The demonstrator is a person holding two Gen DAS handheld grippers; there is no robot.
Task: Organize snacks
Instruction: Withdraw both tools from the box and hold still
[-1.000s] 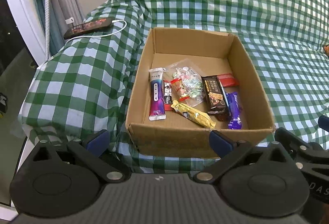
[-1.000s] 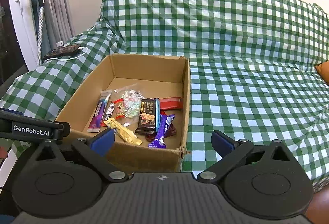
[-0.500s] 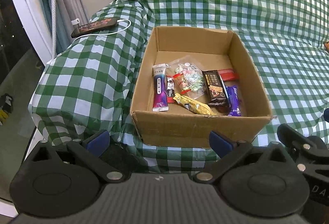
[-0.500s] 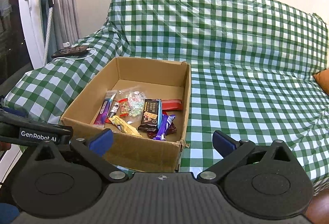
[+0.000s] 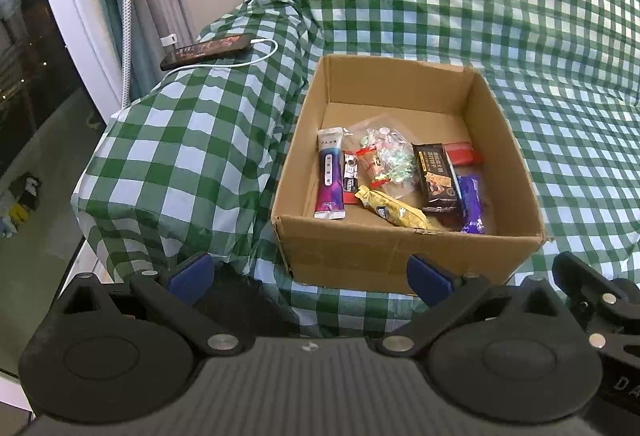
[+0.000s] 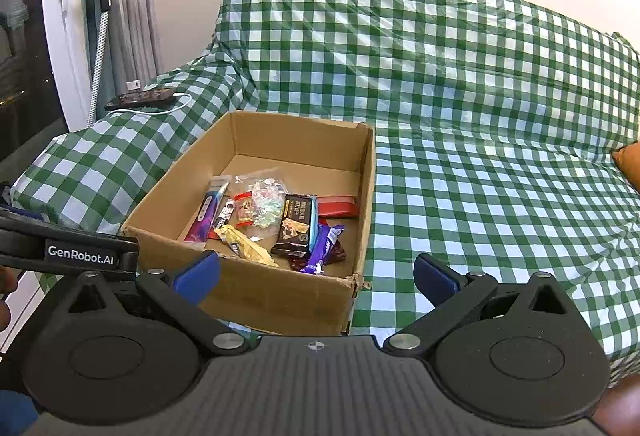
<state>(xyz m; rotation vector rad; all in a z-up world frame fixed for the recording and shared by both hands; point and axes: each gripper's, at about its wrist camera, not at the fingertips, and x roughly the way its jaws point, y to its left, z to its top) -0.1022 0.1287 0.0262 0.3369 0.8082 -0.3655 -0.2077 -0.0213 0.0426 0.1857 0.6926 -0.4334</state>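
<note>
Left view. Left tongs [image 5: 310,276] spread wide, nothing between the blue pads, hanging low in front of the box [image 5: 404,256] and apart from it. Box sits open on the checked cover [image 5: 180,155], left of the seat. Snacks lie loose on the box floor, toward the near wall: purple sachet [image 5: 330,173] flat at left, small black bar [image 5: 349,177] beside it, clear candy bag [image 5: 386,161] in the middle, yellow bar [image 5: 394,211] slanting across the front, dark bar [image 5: 436,175] to the right over a red pack [image 5: 464,156], purple wrapper [image 5: 472,201] at far right. Phone [image 5: 210,49] with white cable on the armrest, well apart.

Judgement: all light, film-wrapped, slippery. Candy bag soft and shapeless; take it by the gathered top. Bars stiffer; pinch across the narrow width mid-length. Sachet lies flat, so its upper end seal is the better hold. Overlaps mean one lift may drag a neighbour.

Right view. Right tongs [image 6: 316,276] also spread and empty, near the box's front right corner, not touching. Same heap seen from the right; dark bar [image 6: 297,226] leans on the purple wrapper [image 6: 325,248]. Box walls are tall, so reach from above, I judge.
</note>
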